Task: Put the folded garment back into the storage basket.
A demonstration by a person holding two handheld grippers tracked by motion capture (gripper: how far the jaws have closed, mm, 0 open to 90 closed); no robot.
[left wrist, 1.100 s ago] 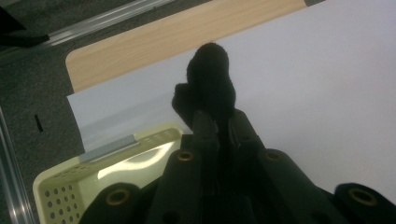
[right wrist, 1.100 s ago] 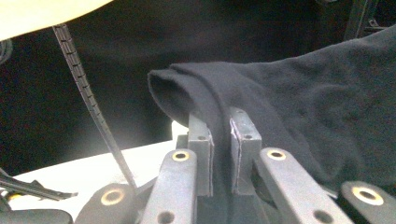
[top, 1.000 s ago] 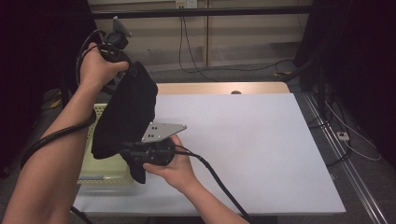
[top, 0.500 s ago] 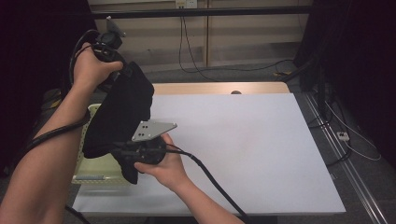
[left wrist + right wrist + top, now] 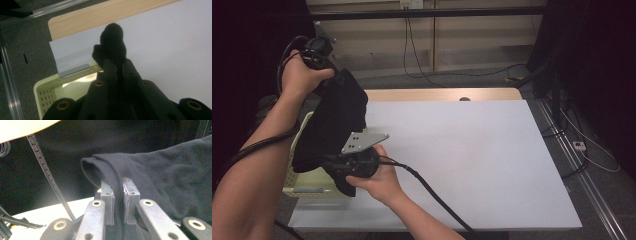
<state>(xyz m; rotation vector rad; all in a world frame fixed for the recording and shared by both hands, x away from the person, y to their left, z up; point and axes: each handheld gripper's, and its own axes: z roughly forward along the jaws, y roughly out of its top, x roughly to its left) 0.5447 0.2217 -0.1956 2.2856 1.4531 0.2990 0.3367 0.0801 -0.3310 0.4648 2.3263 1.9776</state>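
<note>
Above the left side of the surface (image 5: pixel 472 150), we hold the black cloth (image 5: pixel 332 125) with both the left gripper (image 5: pixel 117 67) and right gripper (image 5: pixel 117 188) jaws pinching it, and it could slip out and fall into the yellow basket (image 5: pixel 304 187).

The white table top (image 5: pixel 472 155) lies bare from the middle across to its right edge, so a hand could sweep there freely. The left edge is crowded: a pale yellow perforated basket (image 5: pixel 302 187) sits at that side, and the black cloth (image 5: pixel 332 125) hangs over it, stretched between 2 grippers. Whether the basket's inside is free is hard to tell; the cloth covers most of it.
</note>
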